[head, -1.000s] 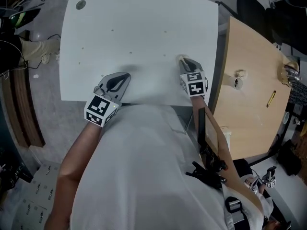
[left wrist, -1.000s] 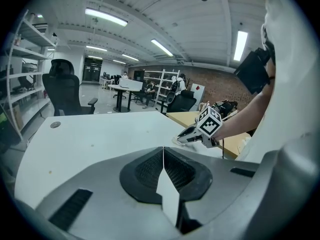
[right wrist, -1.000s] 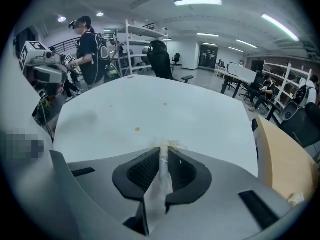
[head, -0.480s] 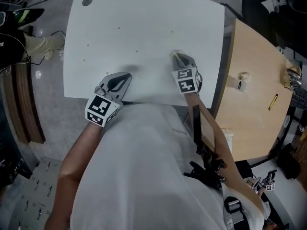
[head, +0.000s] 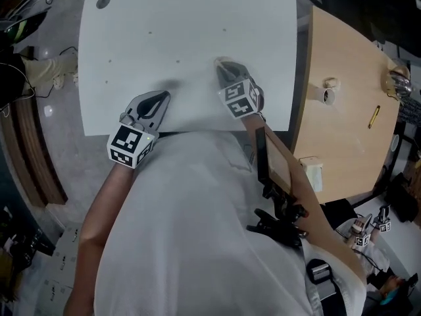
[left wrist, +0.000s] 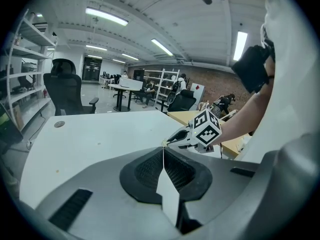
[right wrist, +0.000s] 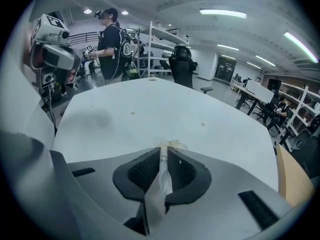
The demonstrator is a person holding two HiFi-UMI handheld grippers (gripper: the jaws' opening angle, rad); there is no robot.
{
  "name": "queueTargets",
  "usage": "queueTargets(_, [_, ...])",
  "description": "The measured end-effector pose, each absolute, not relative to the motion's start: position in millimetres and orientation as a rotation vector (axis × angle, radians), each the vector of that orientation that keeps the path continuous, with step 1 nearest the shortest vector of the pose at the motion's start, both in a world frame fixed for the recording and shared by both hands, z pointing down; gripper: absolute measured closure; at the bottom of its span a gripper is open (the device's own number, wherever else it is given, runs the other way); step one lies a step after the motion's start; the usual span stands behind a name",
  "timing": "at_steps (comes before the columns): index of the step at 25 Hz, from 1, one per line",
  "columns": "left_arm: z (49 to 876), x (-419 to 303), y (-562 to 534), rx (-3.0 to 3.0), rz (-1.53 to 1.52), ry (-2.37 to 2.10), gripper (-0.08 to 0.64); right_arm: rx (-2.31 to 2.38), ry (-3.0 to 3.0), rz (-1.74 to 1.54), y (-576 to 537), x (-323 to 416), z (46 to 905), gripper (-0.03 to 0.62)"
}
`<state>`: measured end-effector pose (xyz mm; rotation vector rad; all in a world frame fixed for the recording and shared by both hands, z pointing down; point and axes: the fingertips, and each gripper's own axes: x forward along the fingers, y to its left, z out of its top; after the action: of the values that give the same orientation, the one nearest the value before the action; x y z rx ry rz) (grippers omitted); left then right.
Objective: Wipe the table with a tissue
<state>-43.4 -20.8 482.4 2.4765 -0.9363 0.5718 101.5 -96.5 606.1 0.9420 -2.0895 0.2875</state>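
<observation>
On the white table (head: 197, 18), my right gripper (head: 220, 62) sits near the middle of the front half, tips down on the surface. In the right gripper view its jaws (right wrist: 164, 147) are shut on a crumpled white tissue (right wrist: 162, 178), whose end pokes out at the tips and touches the table (right wrist: 150, 104). My left gripper (head: 161, 96) rests at the table's front edge, to the left. Its jaws (left wrist: 163, 149) are shut with nothing between them. Small brown specks (head: 178, 62) dot the tabletop.
A wooden table (head: 348, 130) adjoins on the right, carrying a tape roll (head: 327, 95) and a yellow pencil (head: 373, 116). A grey round cap (head: 102, 2) sits in the white table's far left corner. A black chair (left wrist: 67, 91) stands beyond the table, and a person (right wrist: 111, 39) stands behind it.
My right gripper has slid leftward across the table with the tissue in it. The left gripper has stayed at the front edge.
</observation>
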Motion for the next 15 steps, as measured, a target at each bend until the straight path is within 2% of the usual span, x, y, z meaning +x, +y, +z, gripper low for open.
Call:
queueTargets(9, [483, -44, -35, 2.497, 0.595, -0.905, 0.549, 0.715, -2.291, 0.4, -64, 53, 593, 0.54])
queueTargets(15, [484, -22, -40, 2.496, 0.566, -0.885, 0.549, 1.009, -2.267, 0.44, -113, 130, 568, 0.54])
